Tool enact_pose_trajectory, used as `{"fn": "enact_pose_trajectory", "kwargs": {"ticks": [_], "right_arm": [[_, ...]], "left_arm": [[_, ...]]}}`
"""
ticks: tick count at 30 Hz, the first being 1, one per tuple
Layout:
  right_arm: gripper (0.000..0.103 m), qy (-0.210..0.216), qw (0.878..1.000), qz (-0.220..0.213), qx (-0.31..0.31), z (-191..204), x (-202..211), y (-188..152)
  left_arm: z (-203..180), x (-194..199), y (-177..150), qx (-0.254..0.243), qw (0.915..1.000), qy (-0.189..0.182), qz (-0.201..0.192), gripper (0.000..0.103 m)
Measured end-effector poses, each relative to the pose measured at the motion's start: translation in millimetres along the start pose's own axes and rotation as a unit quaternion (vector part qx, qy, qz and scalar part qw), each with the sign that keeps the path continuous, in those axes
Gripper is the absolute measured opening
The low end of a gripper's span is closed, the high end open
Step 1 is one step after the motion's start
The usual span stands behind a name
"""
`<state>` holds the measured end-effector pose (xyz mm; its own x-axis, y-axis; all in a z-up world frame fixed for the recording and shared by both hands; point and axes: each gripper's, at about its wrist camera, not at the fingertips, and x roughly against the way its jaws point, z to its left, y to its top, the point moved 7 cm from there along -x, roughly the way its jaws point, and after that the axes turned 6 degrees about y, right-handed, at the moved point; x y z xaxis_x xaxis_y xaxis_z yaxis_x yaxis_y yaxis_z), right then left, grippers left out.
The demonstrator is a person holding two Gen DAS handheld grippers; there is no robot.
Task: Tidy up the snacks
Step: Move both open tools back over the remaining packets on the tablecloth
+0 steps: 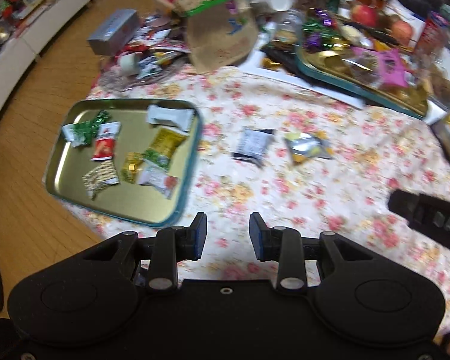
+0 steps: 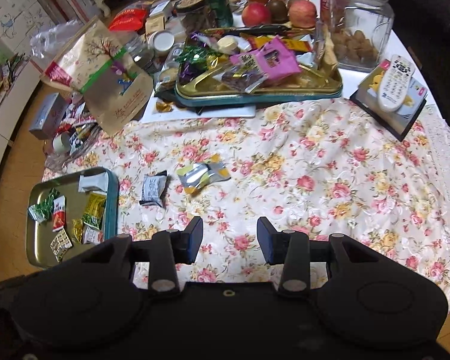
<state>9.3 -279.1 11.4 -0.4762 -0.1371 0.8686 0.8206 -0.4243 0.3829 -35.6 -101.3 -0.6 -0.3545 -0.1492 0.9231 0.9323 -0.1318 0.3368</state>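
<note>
You are between picks. Both sets of fingers, left and right, are apart and hold nothing. Some snacks lie in the tray. The dark pack and the silver pack lie on the bench beside it. Next, reach for the dark pack and squeeze.

On the tablecloth, the near tray lies at nine o'clock. Two loose packets lie between it and the heaped tray at twelve.
</note>
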Motion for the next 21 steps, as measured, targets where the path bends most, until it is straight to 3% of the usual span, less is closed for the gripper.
{"fn": "enact_pose_trajectory", "kwargs": {"ticks": [4, 10, 15, 21], "right_arm": [[0.043, -0.006, 1.0, -0.007, -0.025, -17, 3, 6], [0.043, -0.023, 0.995, 0.014, -0.097, -49, -15, 6], [0.043, -0.007, 0.988, 0.034, -0.151, -54, -36, 14], [0.043, -0.004, 0.987, 0.042, -0.153, -43, -49, 20]], "left_arm": [[-18, 20, 14, -0.018, 0.9988, -0.038, -0.027, 0.043], [-27, 12, 48, -0.042, 0.9959, -0.021, -0.078, 0.043], [-26, -22, 69, -0.036, 0.9972, -0.038, -0.053, 0.043], [-16, -58, 87, -0.025, 0.9986, -0.033, -0.032, 0.043]]}}
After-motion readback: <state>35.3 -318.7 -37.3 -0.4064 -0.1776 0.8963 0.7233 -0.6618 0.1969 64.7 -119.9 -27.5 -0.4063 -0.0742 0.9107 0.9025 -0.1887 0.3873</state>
